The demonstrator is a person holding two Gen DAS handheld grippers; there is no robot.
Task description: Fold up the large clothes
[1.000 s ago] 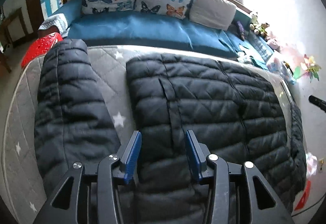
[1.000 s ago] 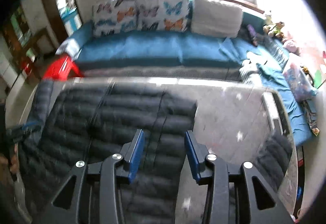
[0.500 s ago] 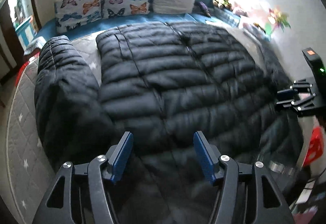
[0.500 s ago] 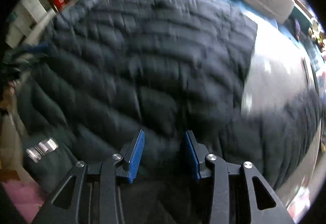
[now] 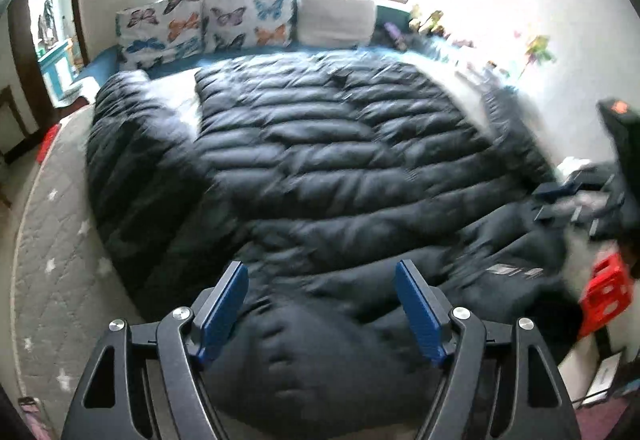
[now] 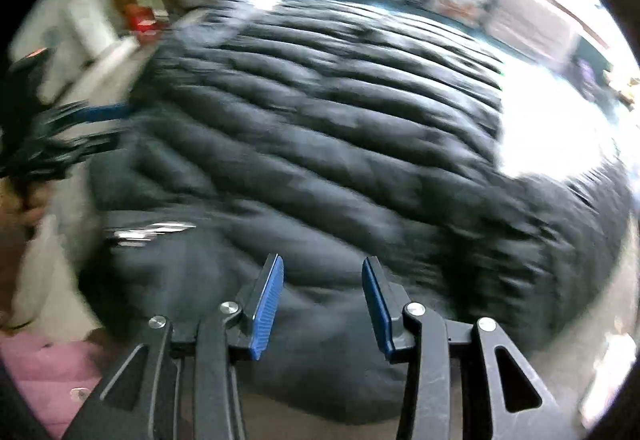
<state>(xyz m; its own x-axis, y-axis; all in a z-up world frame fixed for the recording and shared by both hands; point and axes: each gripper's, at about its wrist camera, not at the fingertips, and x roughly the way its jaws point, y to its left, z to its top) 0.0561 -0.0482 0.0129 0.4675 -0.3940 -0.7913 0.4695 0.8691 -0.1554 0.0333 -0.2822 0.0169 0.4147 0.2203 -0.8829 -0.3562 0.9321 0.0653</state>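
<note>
A large black quilted puffer jacket [image 5: 340, 175] lies spread flat on the grey star-quilted mattress [image 5: 60, 240], one sleeve [image 5: 132, 143] stretched along its left. My left gripper [image 5: 322, 278] is open and empty, just above the jacket's near hood end. In the right wrist view the same jacket [image 6: 320, 143] fills the frame, blurred. My right gripper [image 6: 322, 282] is open and empty over the near edge of the jacket. The right gripper also shows at the right edge of the left wrist view [image 5: 580, 195]; the left gripper shows at the left of the right wrist view [image 6: 52, 143].
Butterfly-print pillows [image 5: 208, 23] and a white pillow [image 5: 336, 15] lean at the far end on a blue cover. A red plastic stool [image 5: 604, 292] stands by the bed's right side. Toys and clutter [image 5: 440, 23] line the far right wall.
Both grippers have swung low toward the near end of the jacket, which now fills both views. My left jaws have opened wider; the right jaws have opened a little.
</note>
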